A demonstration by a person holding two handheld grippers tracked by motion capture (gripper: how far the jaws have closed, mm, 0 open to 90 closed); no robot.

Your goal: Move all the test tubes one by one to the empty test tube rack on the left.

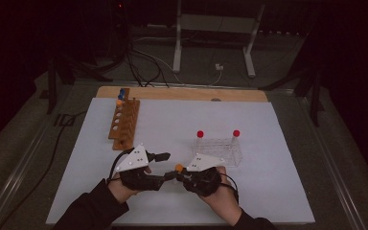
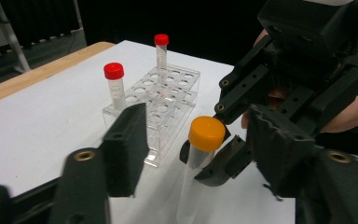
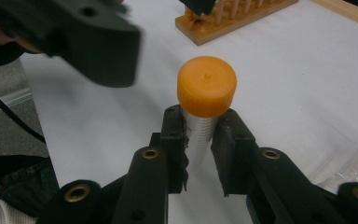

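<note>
A clear tube with an orange cap (image 3: 206, 86) stands upright between my right gripper's (image 3: 199, 149) jaws, which are shut on it just under the cap. In the high view the orange cap (image 1: 178, 167) sits between my two hands near the table's front. My left gripper (image 2: 200, 135) faces the right gripper (image 1: 179, 174) with its jaws on either side of the tube (image 2: 193, 182); both pads stand clear of it. One of the left gripper's fingers (image 3: 93, 42) looms at the upper left of the right gripper view.
A clear plastic rack (image 1: 218, 149) holding two red-capped tubes (image 1: 200, 134) stands just behind my right hand. A wooden rack (image 1: 123, 123) with a blue-capped and an orange-capped tube sits at the back left. White sheet covers the table (image 1: 268, 191).
</note>
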